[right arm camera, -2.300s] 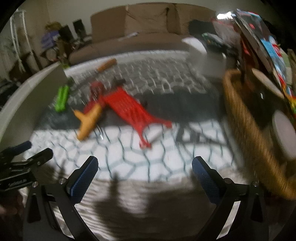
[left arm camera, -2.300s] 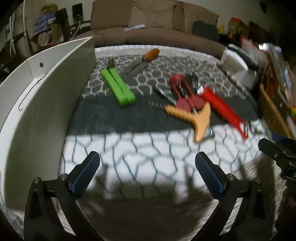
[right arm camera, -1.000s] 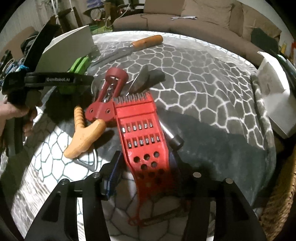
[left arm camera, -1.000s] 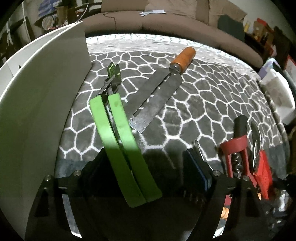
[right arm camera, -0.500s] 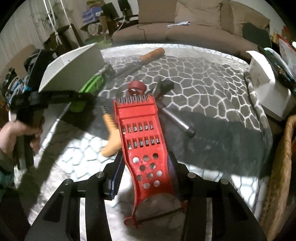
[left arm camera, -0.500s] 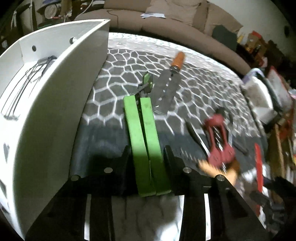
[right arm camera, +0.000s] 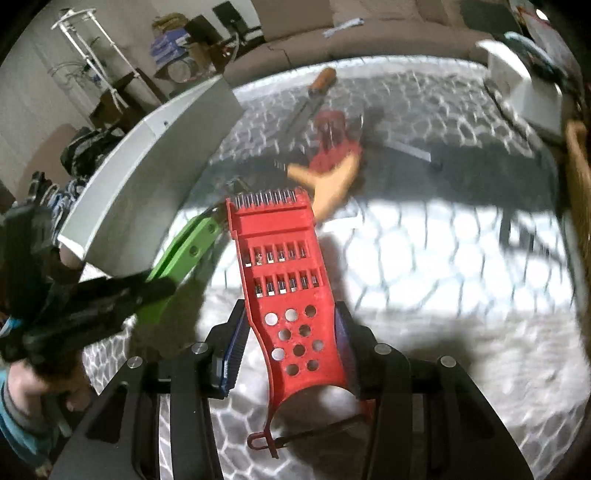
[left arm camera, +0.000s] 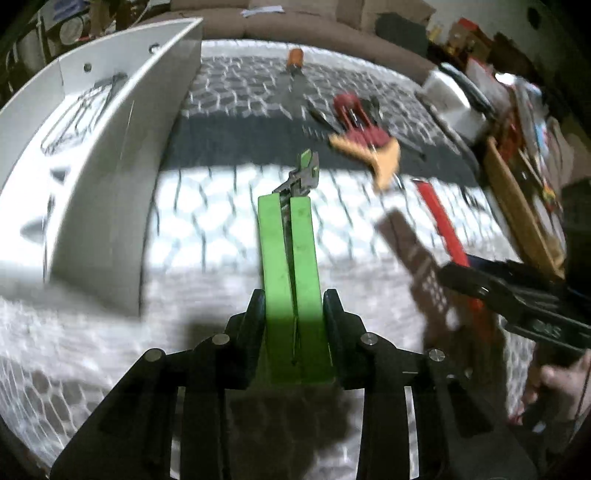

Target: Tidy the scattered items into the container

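1. Rug [left arm camera: 207,236]: grey and white honeycomb pattern, part in bright light, part in shadow; it carries the loose items.
2. Sofa [right arm camera: 369,33]: brown, beyond the rug's far edge, with a sheet of paper on the seat.
3. Container [left arm camera: 110,155]: white, open-topped, on the rug at the left in the left wrist view; thin wire pieces lie inside.
4. Wicker basket [left arm camera: 524,206]: at the right edge of the rug.
5. Left hand-held gripper [left arm camera: 293,325]: clenched on the green tool [left arm camera: 291,273], pads pressing both handles and closing a little further. The tool is lifted off the rug, near the container's open end, metal head pointing away.
6. Right hand-held gripper [right arm camera: 291,339]: grasping the red slicer [right arm camera: 284,273] by its narrow perforated end, raised above the rug, toothed edge away. White lettering on the gripper body in the left wrist view is too blurred to read.
7. Long blade with orange handle [right arm camera: 314,96]: on the rug, far side.
8. Red corkscrew [right arm camera: 332,140]: on the rug, touching the tan-handled tool [right arm camera: 328,181].
9. Readable brands or labels: none legible.
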Action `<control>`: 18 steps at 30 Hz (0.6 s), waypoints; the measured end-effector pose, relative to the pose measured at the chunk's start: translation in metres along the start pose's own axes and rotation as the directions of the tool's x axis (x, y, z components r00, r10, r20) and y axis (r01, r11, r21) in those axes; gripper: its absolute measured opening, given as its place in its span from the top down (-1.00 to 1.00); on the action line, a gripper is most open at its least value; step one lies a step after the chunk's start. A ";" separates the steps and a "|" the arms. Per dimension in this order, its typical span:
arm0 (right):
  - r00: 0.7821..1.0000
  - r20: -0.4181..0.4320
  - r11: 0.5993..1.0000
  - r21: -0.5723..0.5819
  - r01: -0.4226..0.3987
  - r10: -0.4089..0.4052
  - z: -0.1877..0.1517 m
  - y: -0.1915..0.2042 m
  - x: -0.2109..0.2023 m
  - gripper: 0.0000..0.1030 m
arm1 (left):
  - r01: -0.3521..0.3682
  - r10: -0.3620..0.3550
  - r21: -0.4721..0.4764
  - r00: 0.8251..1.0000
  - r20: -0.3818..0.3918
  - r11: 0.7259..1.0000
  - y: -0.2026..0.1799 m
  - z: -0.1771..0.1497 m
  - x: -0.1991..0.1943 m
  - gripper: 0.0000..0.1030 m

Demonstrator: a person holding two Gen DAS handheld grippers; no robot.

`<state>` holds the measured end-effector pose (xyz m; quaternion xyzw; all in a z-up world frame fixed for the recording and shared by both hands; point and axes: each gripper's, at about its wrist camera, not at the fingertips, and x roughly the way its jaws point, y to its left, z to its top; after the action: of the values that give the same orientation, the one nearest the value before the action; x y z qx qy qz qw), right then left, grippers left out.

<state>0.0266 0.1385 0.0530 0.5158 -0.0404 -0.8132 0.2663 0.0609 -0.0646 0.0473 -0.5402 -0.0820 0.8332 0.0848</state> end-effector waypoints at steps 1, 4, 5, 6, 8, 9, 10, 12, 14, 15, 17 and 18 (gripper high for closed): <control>1.000 -0.013 1.000 0.002 0.013 -0.013 -0.007 0.002 0.003 0.10 | 0.005 -0.005 -0.001 1.000 -0.008 1.000 -0.001 -0.009 -0.001 0.43; 0.995 -0.053 0.997 -0.011 0.082 -0.082 -0.026 0.009 0.014 0.10 | -0.001 0.001 0.015 1.000 -0.020 1.000 -0.004 -0.025 -0.002 0.42; 0.994 -0.058 0.996 -0.015 0.092 -0.093 -0.030 0.009 0.016 0.09 | -0.009 0.009 0.026 1.000 -0.017 1.000 -0.005 -0.028 -0.002 0.38; 0.993 -0.054 0.994 -0.021 0.104 -0.105 -0.032 0.010 0.017 0.10 | -0.016 0.016 0.032 1.000 -0.013 0.999 -0.006 -0.029 -0.003 0.32; 0.991 -0.052 0.992 -0.027 0.122 -0.123 -0.034 0.012 0.018 0.08 | -0.050 0.050 0.042 0.999 0.008 0.998 -0.008 -0.026 -0.003 0.03; 0.991 -0.050 0.992 -0.021 0.122 -0.123 -0.034 0.011 0.018 0.07 | -0.063 0.063 0.044 0.998 0.021 0.997 -0.010 -0.023 -0.002 -0.03; 0.992 -0.044 0.993 -0.013 0.120 -0.120 -0.034 0.010 0.018 0.02 | -0.079 0.077 0.050 0.996 0.036 0.996 -0.012 -0.020 -0.002 -0.11; 0.992 -0.036 0.993 -0.007 0.119 -0.120 -0.034 0.010 0.015 -0.08 | -0.099 0.095 0.066 0.994 0.053 0.993 -0.014 -0.014 0.002 -0.16; 0.991 -0.026 0.991 -0.020 0.131 -0.131 -0.031 0.011 0.016 -0.14 | -0.121 0.116 0.086 0.992 0.053 0.989 -0.019 -0.009 0.010 -0.16; 0.990 -0.026 0.990 -0.031 0.135 -0.136 -0.031 0.013 0.017 -0.16 | -0.130 0.126 0.093 0.991 0.048 0.987 -0.020 -0.006 0.015 -0.16; 0.988 -0.025 0.987 -0.063 0.150 -0.152 -0.028 0.018 0.020 -0.21 | -0.138 0.135 0.098 0.990 0.033 0.986 -0.022 -0.005 0.027 -0.16; 0.987 -0.026 0.984 -0.080 0.158 -0.161 -0.028 0.020 0.022 -0.24 | -0.137 0.135 0.095 0.990 0.030 0.986 -0.022 -0.006 0.030 -0.16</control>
<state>0.0519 0.1168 0.0290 0.5195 0.0371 -0.8246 0.2208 0.0549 -0.0360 0.0231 -0.5301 -0.0053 0.8463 0.0528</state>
